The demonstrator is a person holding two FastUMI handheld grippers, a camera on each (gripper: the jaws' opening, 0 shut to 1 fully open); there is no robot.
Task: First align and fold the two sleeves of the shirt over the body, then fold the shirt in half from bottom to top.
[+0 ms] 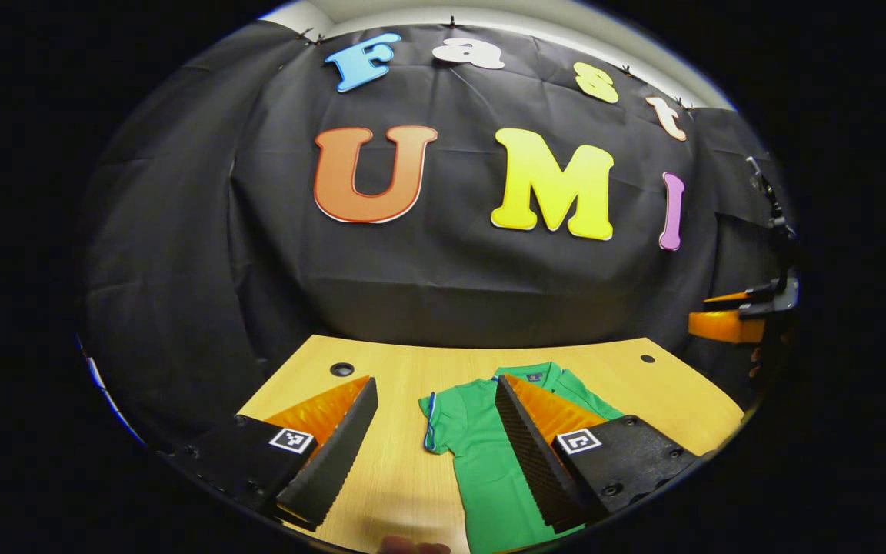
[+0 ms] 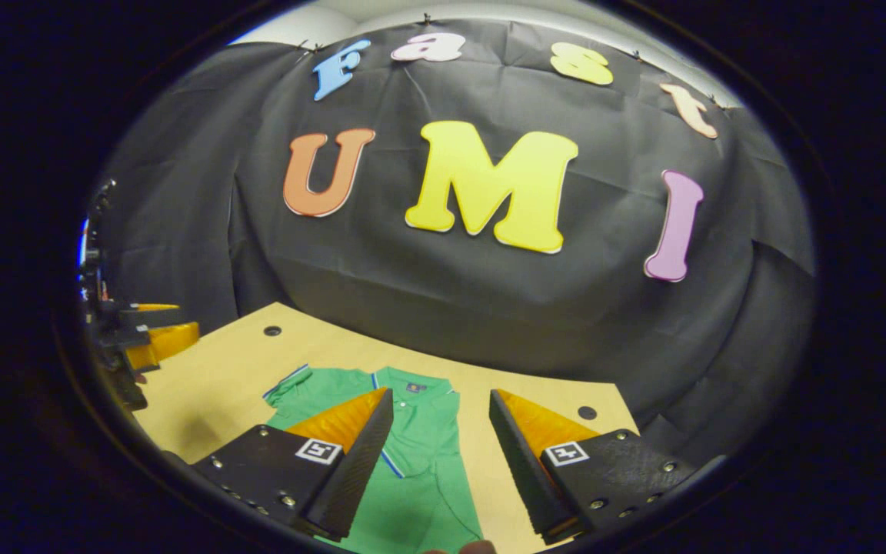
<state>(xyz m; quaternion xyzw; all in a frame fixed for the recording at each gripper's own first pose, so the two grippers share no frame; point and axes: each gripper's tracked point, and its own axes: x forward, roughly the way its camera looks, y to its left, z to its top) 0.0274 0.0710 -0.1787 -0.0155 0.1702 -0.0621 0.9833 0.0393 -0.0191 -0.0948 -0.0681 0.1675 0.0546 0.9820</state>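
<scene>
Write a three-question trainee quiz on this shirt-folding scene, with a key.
1. True or false: the green shirt lies flat on the wooden table.
2. The left gripper is: A open, B shut on a sleeve.
3. Fill in: the right gripper holds ____.

Key: 1 true; 2 A; 3 nothing, as its fingers stand apart above the shirt.

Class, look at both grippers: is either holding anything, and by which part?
Nothing is held: left gripper and right gripper hover open above the green shirt.
</scene>
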